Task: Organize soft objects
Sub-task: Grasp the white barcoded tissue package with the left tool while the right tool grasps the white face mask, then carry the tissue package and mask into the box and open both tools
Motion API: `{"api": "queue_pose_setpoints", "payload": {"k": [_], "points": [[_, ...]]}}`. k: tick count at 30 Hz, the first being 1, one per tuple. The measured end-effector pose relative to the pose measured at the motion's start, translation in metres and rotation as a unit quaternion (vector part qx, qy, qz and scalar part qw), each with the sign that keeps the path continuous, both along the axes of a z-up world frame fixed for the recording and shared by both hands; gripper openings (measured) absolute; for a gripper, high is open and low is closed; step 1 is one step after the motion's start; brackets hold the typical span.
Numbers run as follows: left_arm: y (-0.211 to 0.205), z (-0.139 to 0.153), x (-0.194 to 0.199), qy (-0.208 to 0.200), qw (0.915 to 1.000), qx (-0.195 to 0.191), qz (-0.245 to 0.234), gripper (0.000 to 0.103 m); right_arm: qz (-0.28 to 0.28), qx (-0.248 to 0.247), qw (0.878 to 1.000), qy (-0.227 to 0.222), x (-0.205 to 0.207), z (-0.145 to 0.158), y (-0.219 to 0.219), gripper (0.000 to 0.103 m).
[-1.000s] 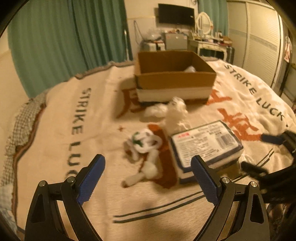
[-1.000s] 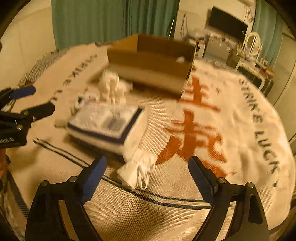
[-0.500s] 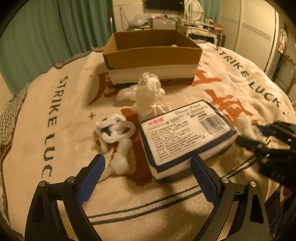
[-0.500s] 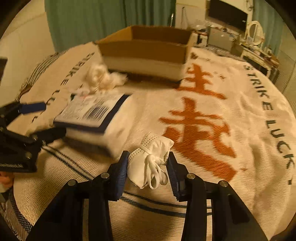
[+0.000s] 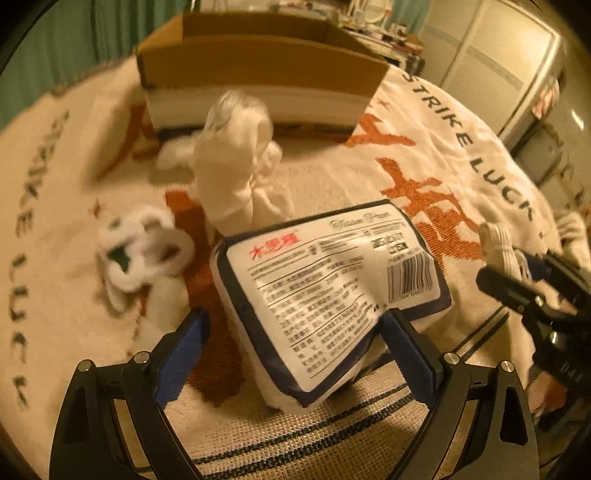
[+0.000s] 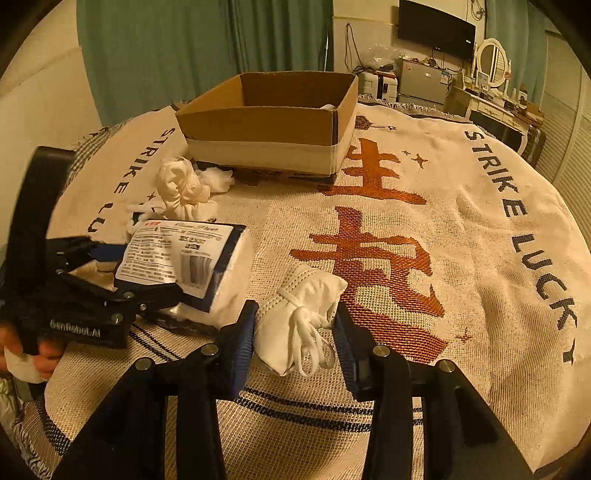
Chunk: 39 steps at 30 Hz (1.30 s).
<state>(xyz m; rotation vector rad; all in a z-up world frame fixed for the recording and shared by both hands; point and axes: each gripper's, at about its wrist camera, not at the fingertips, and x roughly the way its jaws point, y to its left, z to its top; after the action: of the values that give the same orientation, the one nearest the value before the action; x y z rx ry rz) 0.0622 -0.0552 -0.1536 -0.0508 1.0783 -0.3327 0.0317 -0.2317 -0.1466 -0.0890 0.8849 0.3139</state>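
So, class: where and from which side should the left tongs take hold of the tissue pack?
Grip the tissue pack across its short near end, coming low from the near side. Its long sides run away from the left tongs, which already straddle that end, and the soft wrapper yields.

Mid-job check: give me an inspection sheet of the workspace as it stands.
Surface: woven blanket with orange characters and STRIKE LUCKY lettering.
Job's things: tissue pack; folded face mask; white knotted cloth; white-and-green bundle; open cardboard box, something white inside.
Clutter: nothing seen.
Grippers: left gripper open, straddling the tissue pack; right gripper closed on the face mask.
Cables: wires hang below the wall TV.
Surroundings: green curtains, dresser mirror.
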Motion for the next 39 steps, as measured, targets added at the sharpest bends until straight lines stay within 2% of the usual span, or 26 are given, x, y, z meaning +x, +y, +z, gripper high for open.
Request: {"api": "queue_pose_setpoints", "payload": {"k": [1, 3, 5, 7, 10, 15, 24, 28, 32, 36, 39], "points": [[-0.001, 0.001, -0.002, -0.002, 1.0000, -0.001, -0.003, 0.092, 0.000, -0.001, 1.000, 0.000, -0.001, 0.000, 0.000, 0.040], [-0.004, 0.006, -0.008, -0.011, 0.9998, -0.004, -0.017, 0.079, 0.000, -0.001, 1.000, -0.001, -0.002, 0.002, 0.002, 0.040], [-0.010, 0.012, -0.015, -0.024, 0.9993, 0.015, -0.023, 0.074, 0.000, -0.002, 1.000, -0.004, -0.004, 0.006, 0.002, 0.040], [-0.013, 0.019, -0.021, -0.040, 0.9985, 0.027, -0.023, 0.058, -0.001, -0.006, 1.000, -0.011, -0.008, 0.012, 0.003, 0.040], [-0.010, 0.033, -0.031, -0.064, 0.9974, 0.031, -0.016, 0.042, -0.001, -0.008, 1.000, -0.025, -0.015, 0.026, 0.004, 0.040], [-0.015, 0.061, -0.052, -0.107, 0.9927, 0.053, -0.020, 0.038, -0.003, -0.008, 0.999, -0.054, -0.033, 0.054, 0.006, 0.040], [-0.003, 0.137, -0.066, -0.189, 0.9806, 0.051, 0.000, 0.039, -0.004, -0.019, 0.992, -0.121, -0.058, 0.114, 0.008, 0.040], [0.005, 0.167, -0.050, -0.221, 0.9738, 0.052, 0.015, 0.039, 0.001, -0.024, 0.988, -0.153, -0.047, 0.143, 0.011, 0.040], [0.011, 0.187, -0.020, -0.242, 0.9684, 0.053, 0.030, 0.039, 0.003, -0.032, 0.983, -0.183, -0.018, 0.168, 0.017, 0.040], [0.018, 0.190, 0.020, -0.244, 0.9673, 0.054, 0.042, 0.040, 0.008, -0.018, 0.981, -0.191, 0.021, 0.180, 0.022, 0.040], [0.020, 0.181, 0.061, -0.231, 0.9692, 0.069, 0.050, 0.040, 0.009, -0.014, 0.982, -0.188, 0.060, 0.182, 0.026, 0.040]]}}
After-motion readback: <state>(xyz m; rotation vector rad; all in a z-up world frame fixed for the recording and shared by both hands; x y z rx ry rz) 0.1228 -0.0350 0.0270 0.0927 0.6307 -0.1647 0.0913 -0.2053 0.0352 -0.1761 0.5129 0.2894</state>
